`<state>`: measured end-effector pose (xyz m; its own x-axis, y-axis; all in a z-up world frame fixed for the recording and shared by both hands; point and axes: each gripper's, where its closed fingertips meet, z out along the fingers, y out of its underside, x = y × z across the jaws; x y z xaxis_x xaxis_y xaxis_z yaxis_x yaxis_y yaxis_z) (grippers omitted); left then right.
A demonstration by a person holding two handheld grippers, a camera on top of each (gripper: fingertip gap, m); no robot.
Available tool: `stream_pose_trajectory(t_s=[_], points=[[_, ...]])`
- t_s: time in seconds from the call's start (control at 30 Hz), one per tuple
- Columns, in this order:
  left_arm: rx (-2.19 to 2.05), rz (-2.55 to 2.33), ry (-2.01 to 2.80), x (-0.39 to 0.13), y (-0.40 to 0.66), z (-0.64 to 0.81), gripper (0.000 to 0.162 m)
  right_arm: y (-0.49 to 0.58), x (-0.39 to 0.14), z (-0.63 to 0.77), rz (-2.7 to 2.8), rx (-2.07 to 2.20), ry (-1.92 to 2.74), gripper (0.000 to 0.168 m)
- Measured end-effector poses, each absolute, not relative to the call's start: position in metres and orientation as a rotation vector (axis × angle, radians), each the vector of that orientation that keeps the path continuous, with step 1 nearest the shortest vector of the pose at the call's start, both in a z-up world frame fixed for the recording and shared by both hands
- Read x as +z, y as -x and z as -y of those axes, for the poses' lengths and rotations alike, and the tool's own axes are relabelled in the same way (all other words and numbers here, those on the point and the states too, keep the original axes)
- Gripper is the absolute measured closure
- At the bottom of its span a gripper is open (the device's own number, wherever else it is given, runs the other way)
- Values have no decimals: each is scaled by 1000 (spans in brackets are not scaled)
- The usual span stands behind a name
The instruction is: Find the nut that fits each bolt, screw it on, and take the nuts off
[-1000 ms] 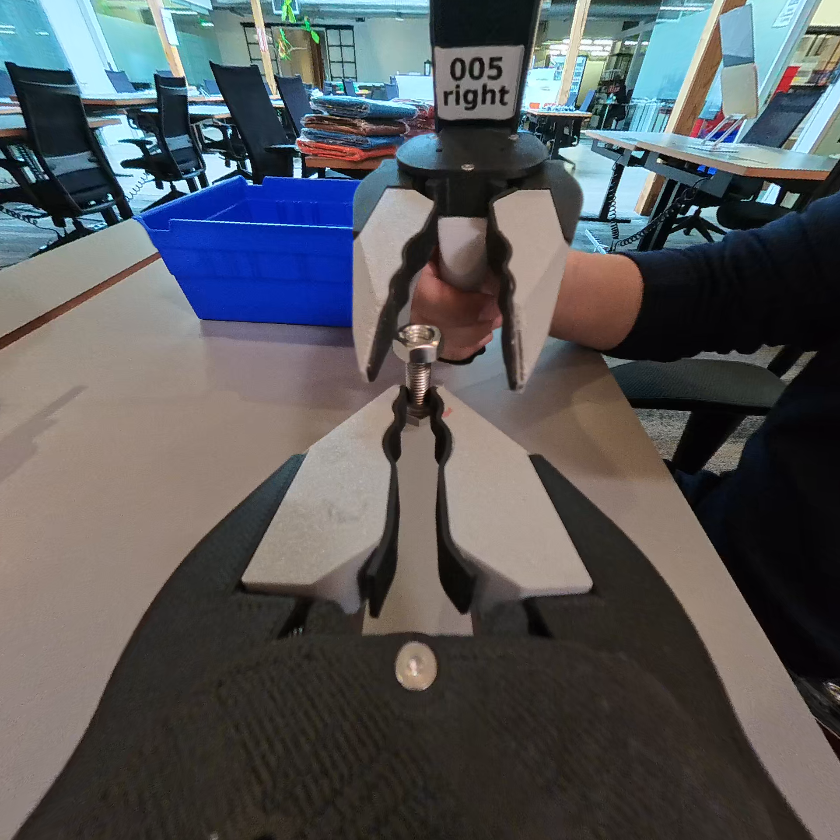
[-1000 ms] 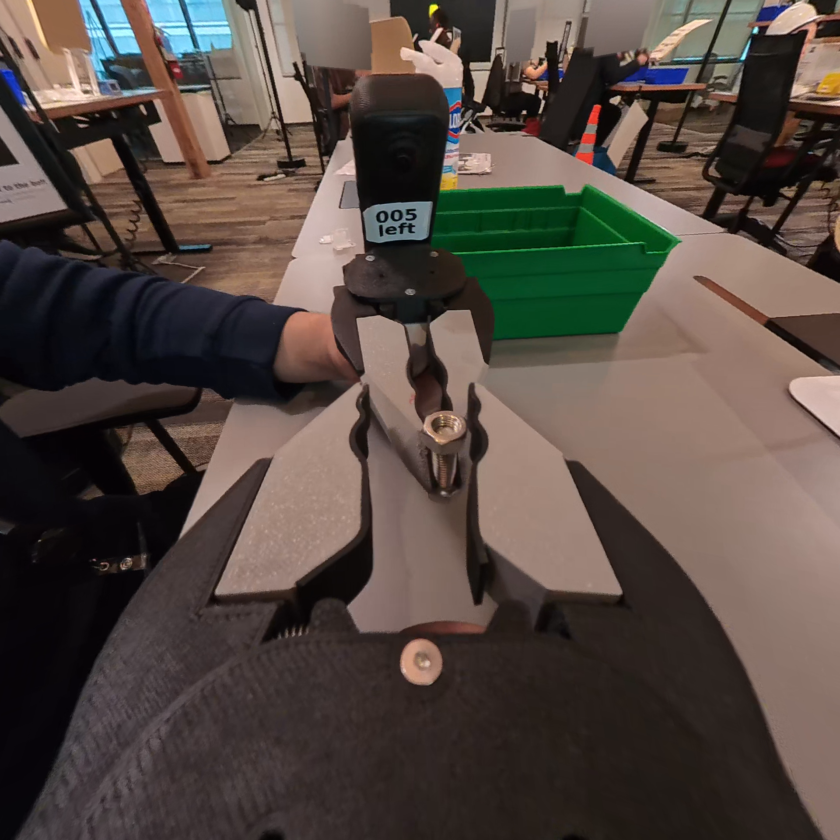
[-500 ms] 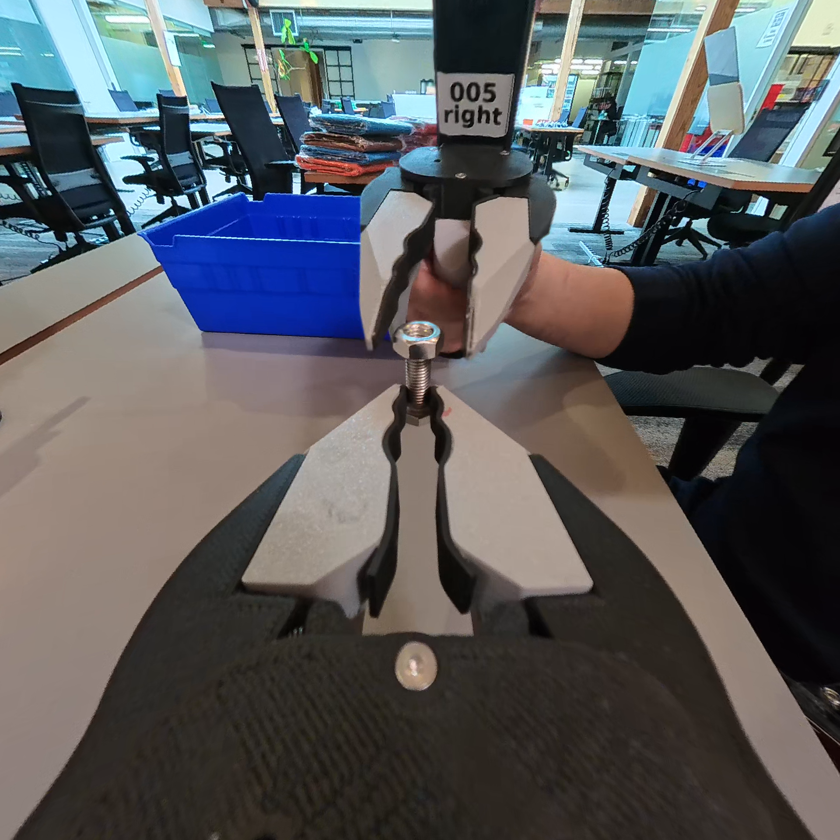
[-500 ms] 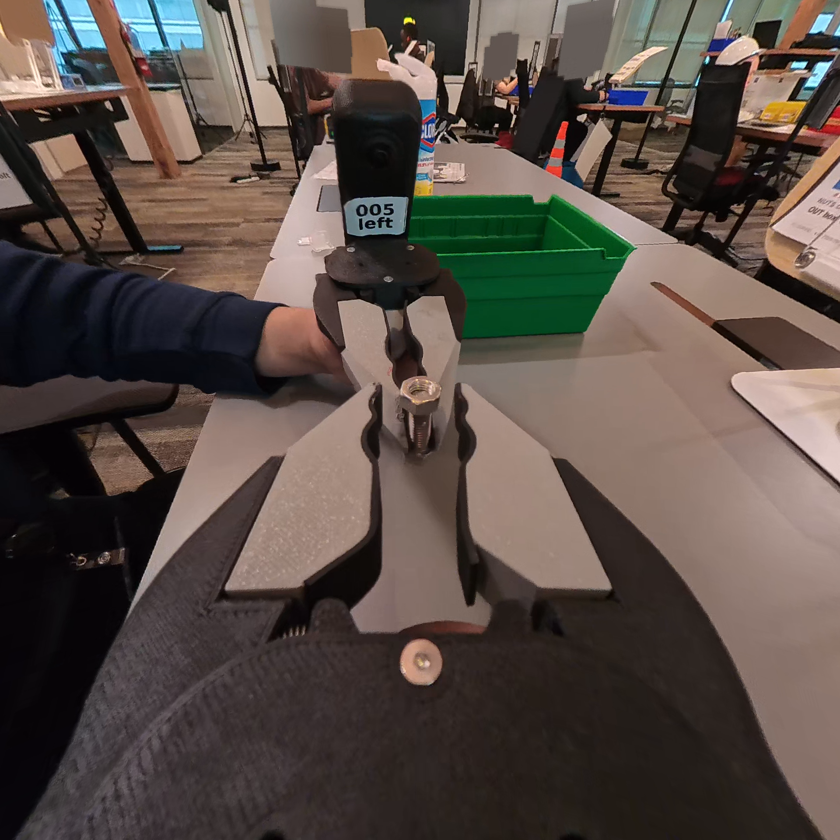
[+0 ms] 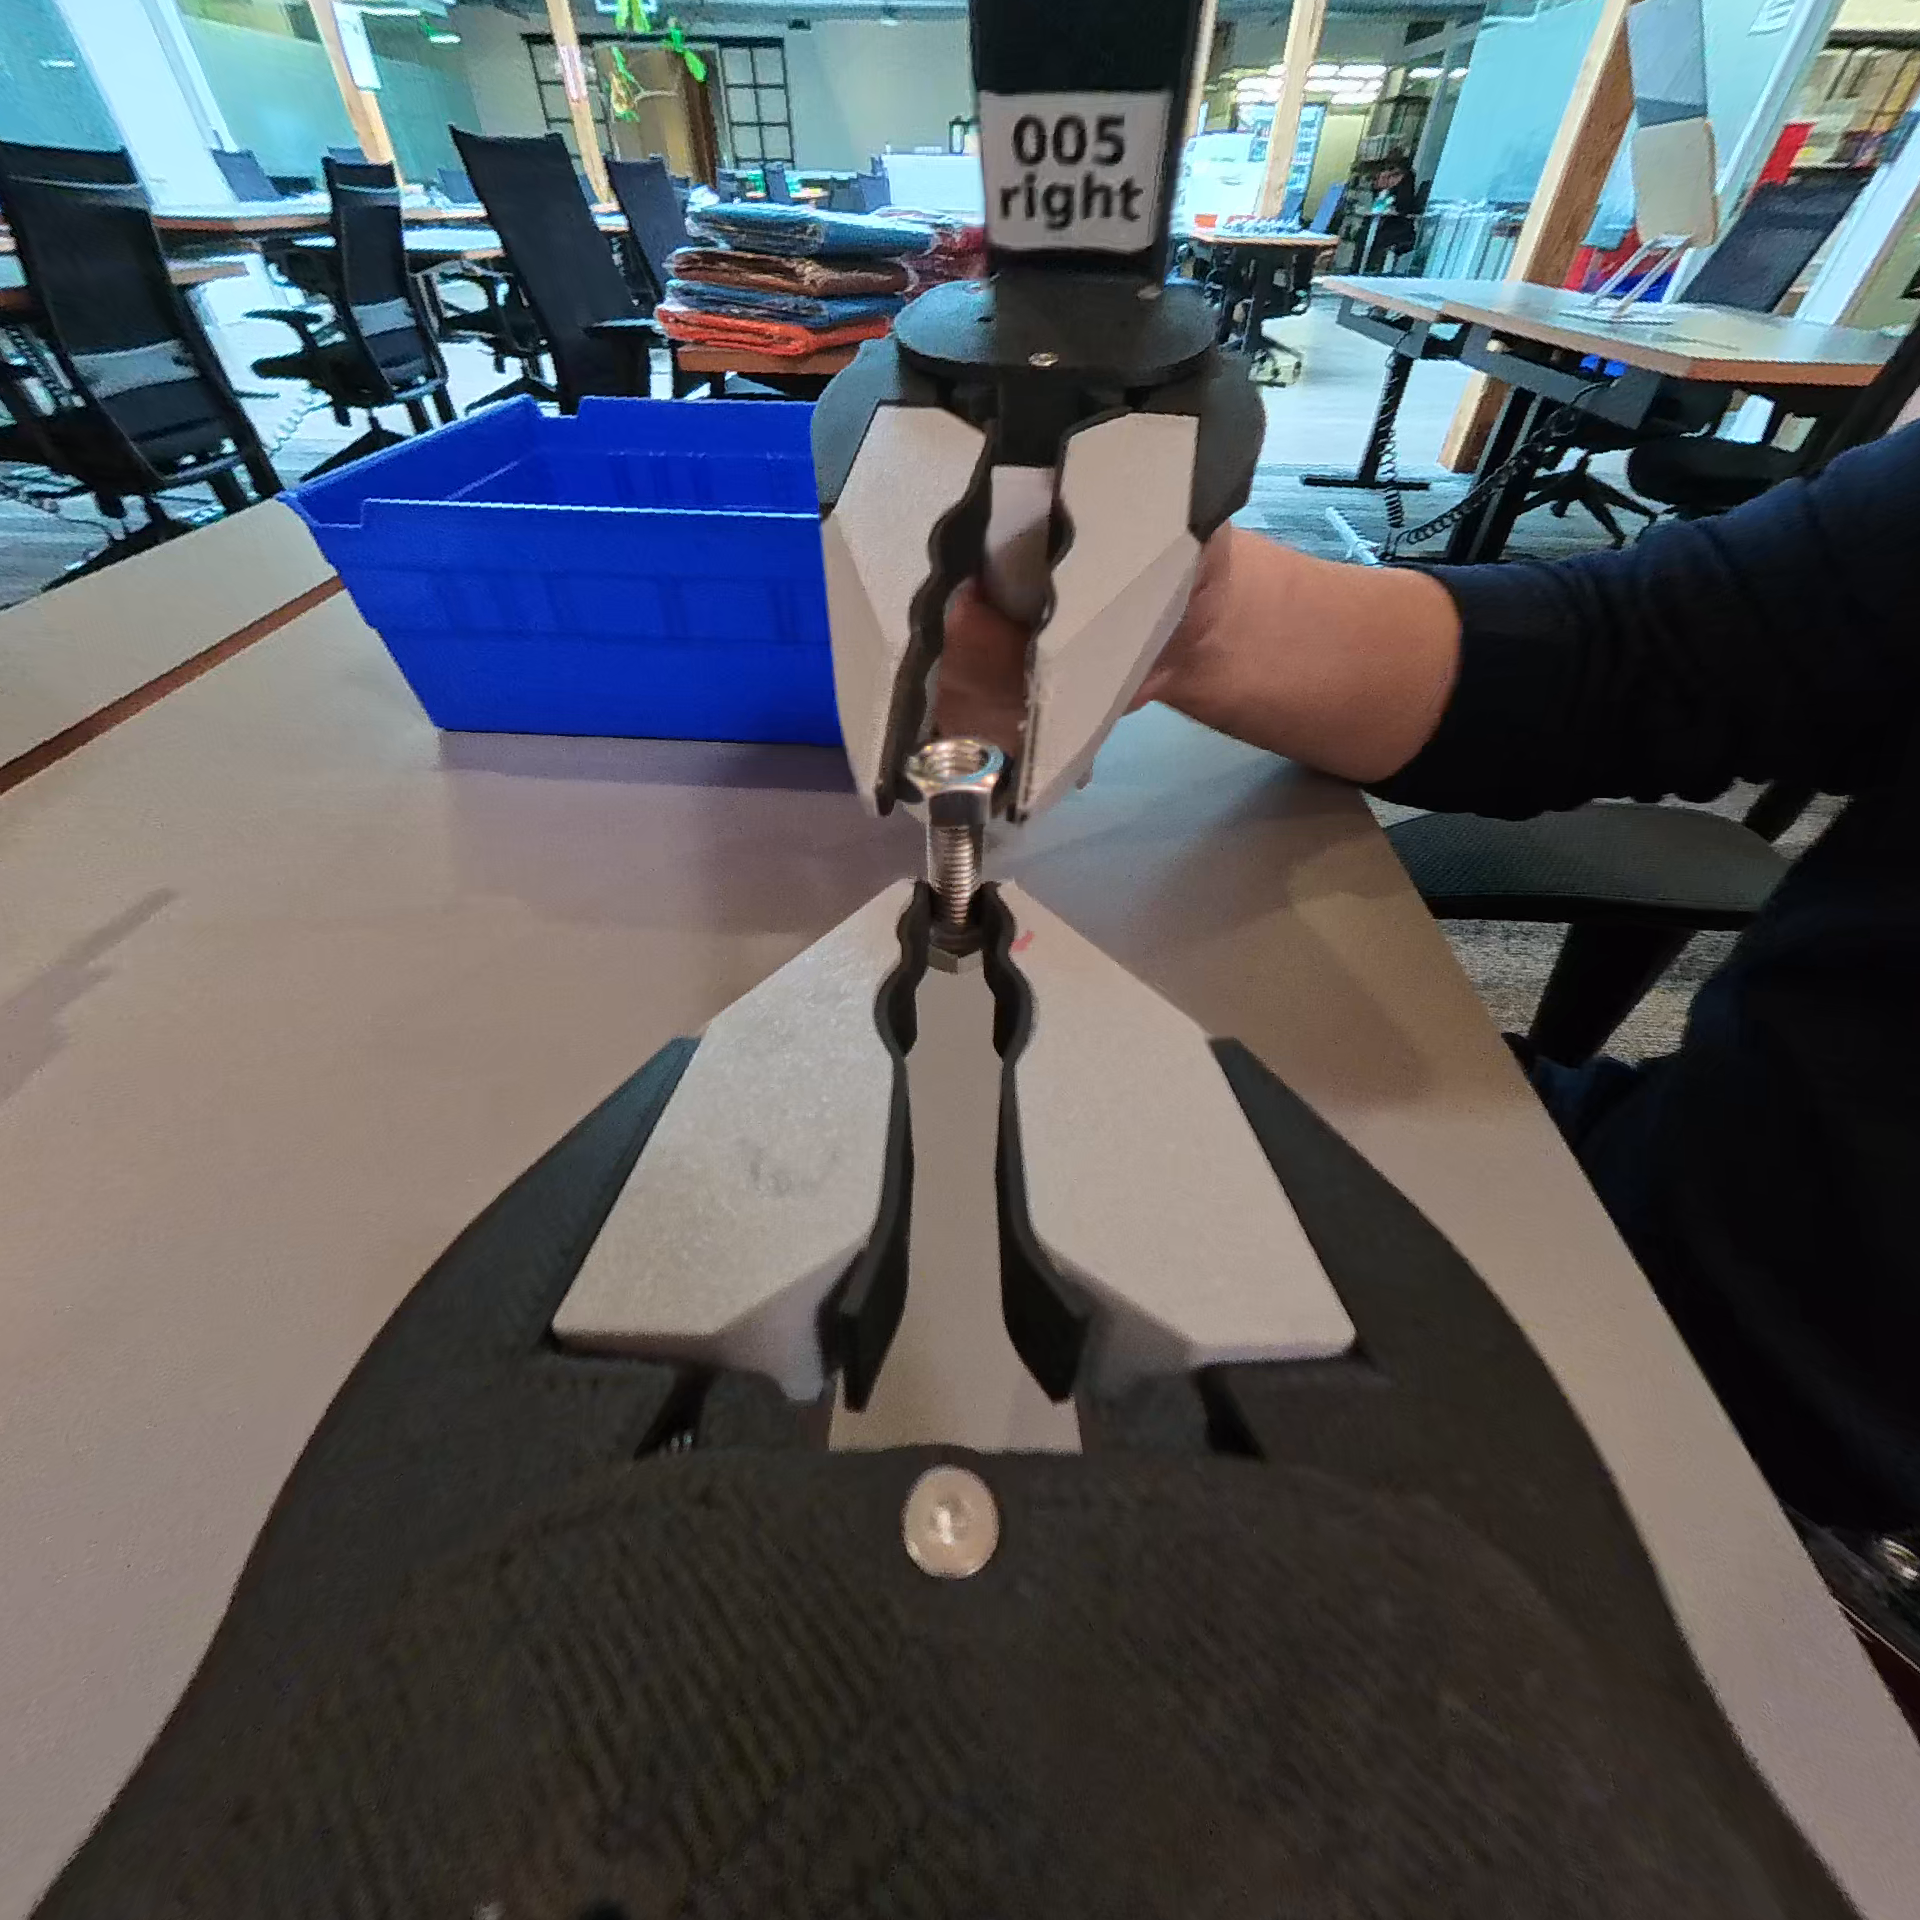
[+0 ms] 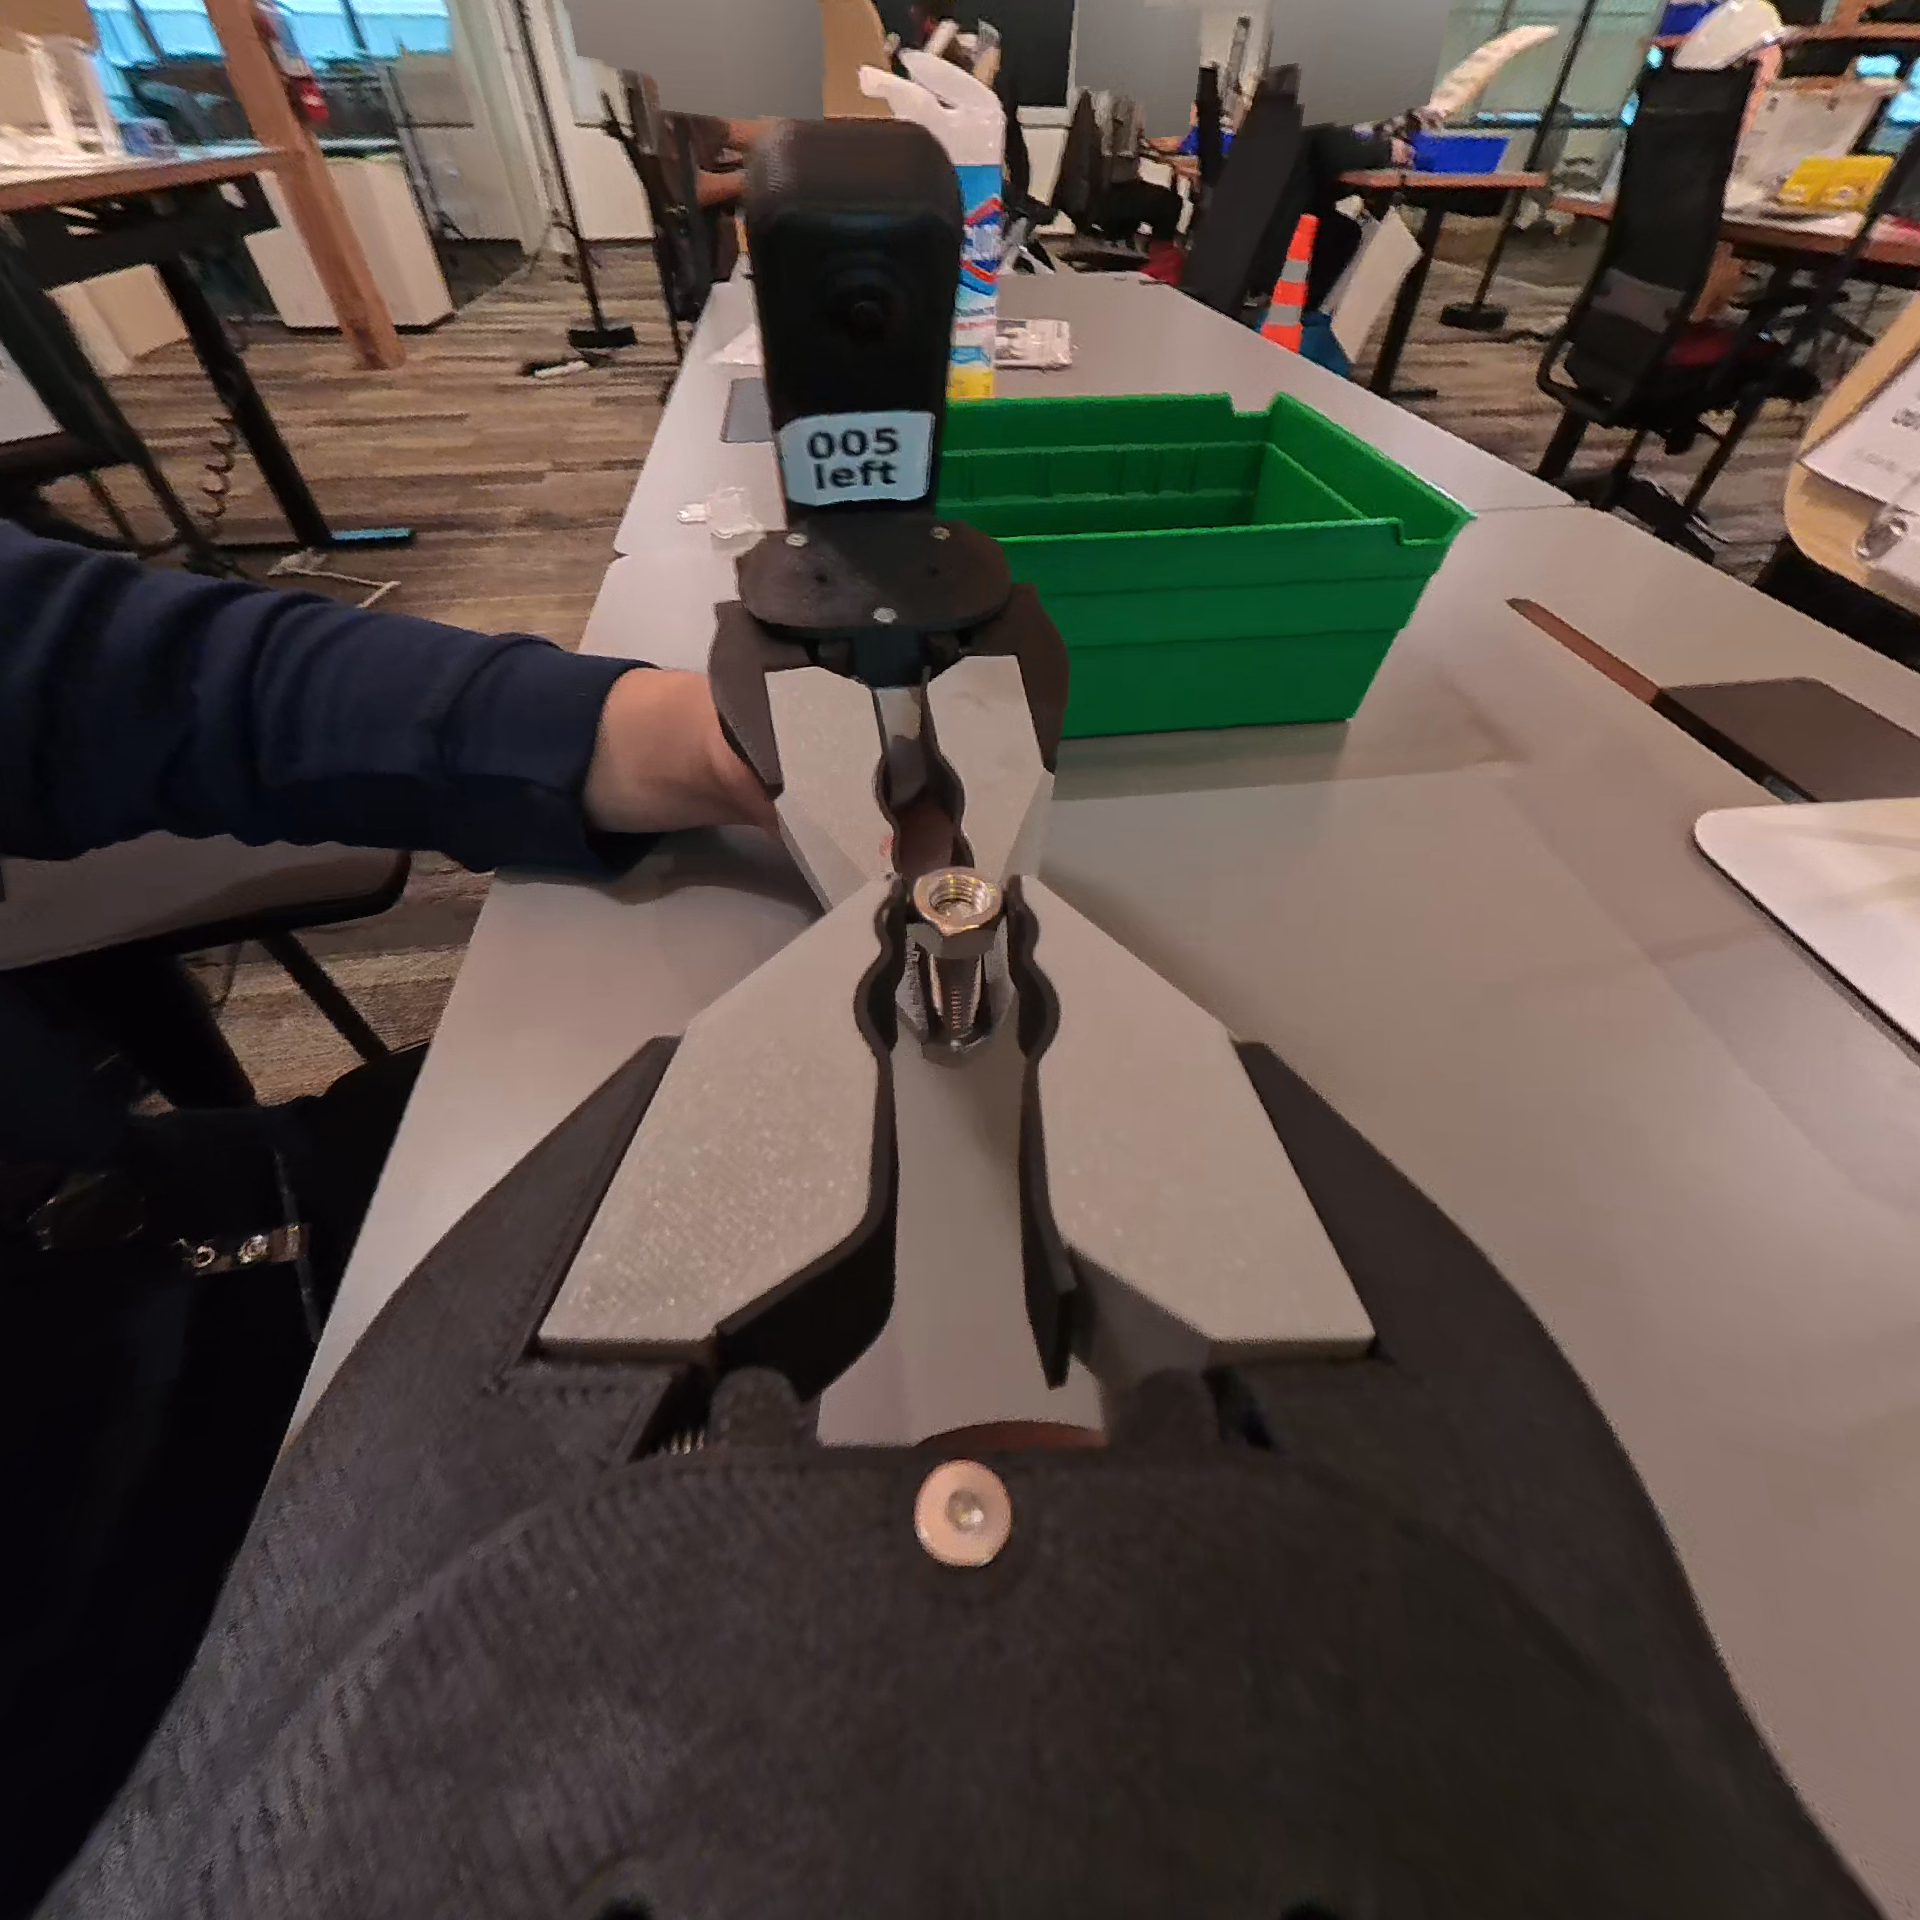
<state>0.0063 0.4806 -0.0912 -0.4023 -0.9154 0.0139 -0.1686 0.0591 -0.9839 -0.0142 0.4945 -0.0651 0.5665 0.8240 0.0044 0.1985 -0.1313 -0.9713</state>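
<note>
On the grey table (image 5: 312, 1039) the blue bin (image 5: 582, 582), its contents out of sight, stands left of the bolt (image 5: 951, 862), head clenched upright in the left gripper (image 5: 954, 925), while the right gripper (image 5: 951, 800) closes on its nut (image 5: 954, 767); office chairs (image 5: 520, 260) stand behind.

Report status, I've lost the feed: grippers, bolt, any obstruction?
Left gripper shut on bolt head. Right gripper closing round the nut, contact unclear. Nothing in the way.

Silver nut (image 5: 954, 771), blue bin (image 5: 582, 613), green bin (image 6: 1195, 592), grey table (image 5: 312, 935)
</note>
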Motion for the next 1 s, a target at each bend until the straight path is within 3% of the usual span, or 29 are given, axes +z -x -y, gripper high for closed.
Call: stream_pose_trajectory(t_s=[0.37,0.47,0.6,0.73,1.0], points=[[-952,-1539,1327,-119,-27,-522,155,-13,-92,-534,444,210,1865,153],[-1049,-1533,1341,-115,-25,-519,155,-10,-89,-533,437,287,1849,153],[-1118,-1542,1323,-110,-22,-514,155,-10,-73,-525,464,417,1773,132],[-1248,-1605,1275,-106,-19,-497,155,-12,-59,-507,659,494,1670,140],[-1424,-1729,1129,-102,-10,-466,155,3,-61,-482,892,668,1611,141]])
